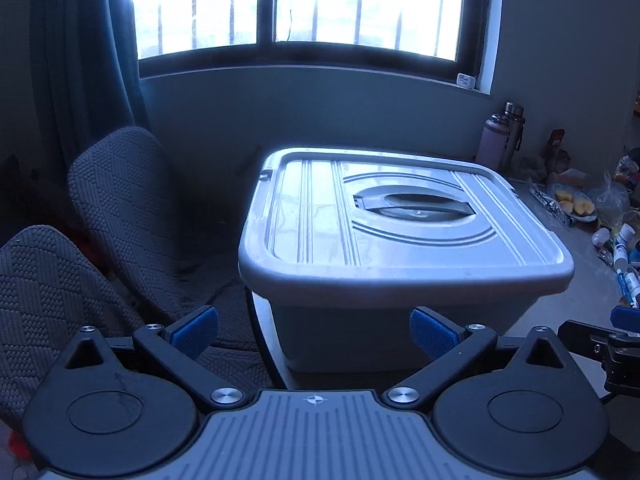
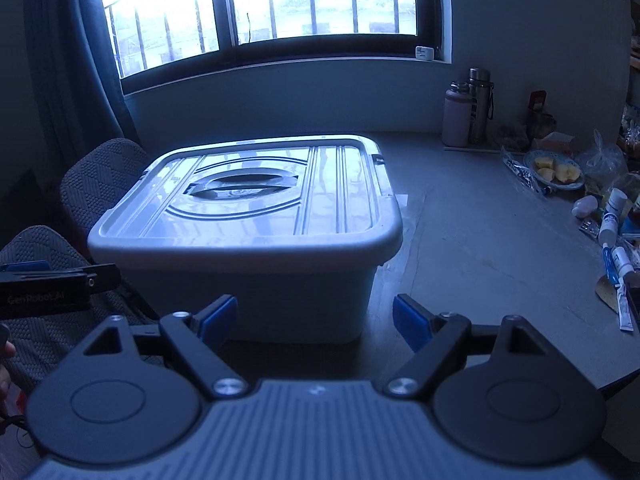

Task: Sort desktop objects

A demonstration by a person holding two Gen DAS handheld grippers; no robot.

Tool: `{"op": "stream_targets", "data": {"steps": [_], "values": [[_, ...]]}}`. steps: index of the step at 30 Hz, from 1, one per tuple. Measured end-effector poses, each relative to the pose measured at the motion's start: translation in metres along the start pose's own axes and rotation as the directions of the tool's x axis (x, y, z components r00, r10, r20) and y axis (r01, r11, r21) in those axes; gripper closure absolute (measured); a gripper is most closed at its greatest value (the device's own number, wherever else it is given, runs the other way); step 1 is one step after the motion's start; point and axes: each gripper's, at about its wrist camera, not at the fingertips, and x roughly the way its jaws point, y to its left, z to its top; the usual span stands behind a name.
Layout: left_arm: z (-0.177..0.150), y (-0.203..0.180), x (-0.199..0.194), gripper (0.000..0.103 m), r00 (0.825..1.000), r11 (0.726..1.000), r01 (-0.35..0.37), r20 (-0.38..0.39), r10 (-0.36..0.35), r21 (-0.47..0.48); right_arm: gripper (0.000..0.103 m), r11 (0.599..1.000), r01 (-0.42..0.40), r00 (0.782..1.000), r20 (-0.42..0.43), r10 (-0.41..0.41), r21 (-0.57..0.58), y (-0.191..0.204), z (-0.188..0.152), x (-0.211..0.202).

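A grey plastic storage box [image 1: 396, 236] with its lid on and a recessed handle stands on the grey desk [image 2: 480, 220], near the desk's left edge. My left gripper [image 1: 314, 332] is open in front of the box's near wall, nothing between its blue pads. My right gripper [image 2: 312, 324] is also open and empty, facing the box [image 2: 248, 216] from the near side. Each gripper shows at the edge of the other's view: the right one [image 1: 616, 340] and the left one [image 2: 52, 280]. Small tubes and bottles [image 2: 616, 232] lie along the desk's right side.
Two bottles [image 2: 468, 108] stand by the wall below the window. A plate of cut fruit [image 2: 554, 174] and plastic bags lie at the right. Two chairs with grey knitted covers [image 1: 116, 208] stand left of the desk. Bare desk surface lies between box and clutter.
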Motion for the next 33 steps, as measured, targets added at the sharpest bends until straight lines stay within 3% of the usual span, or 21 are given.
{"op": "stream_targets", "data": {"steps": [12, 18, 25, 33], "values": [[-0.050, 0.003, -0.026, 0.000, 1.000, 0.998, 0.028, -0.007, -0.028, -0.050, 0.018, 1.000, -0.027, 0.999, 0.021, 0.028, -0.008, 0.003, -0.043, -0.009], [-0.076, 0.005, -0.023, 0.000, 1.000, 0.998, 0.002, -0.014, -0.003, -0.056, 0.017, 1.000, -0.021, 0.999, 0.038, 0.021, -0.012, 0.006, -0.065, -0.006], [-0.103, 0.003, -0.023, 0.000, 0.997, 0.999, -0.040, 0.063, 0.040, -0.002, 0.017, 0.999, -0.022, 0.998, 0.062, 0.024, -0.033, 0.013, -0.093, 0.002], [-0.125, 0.005, -0.011, 0.000, 0.998, 1.000, -0.004, 0.057, 0.006, -0.024, 0.017, 1.000, -0.017, 0.994, 0.104, 0.019, -0.015, 0.014, -0.117, 0.009]]}}
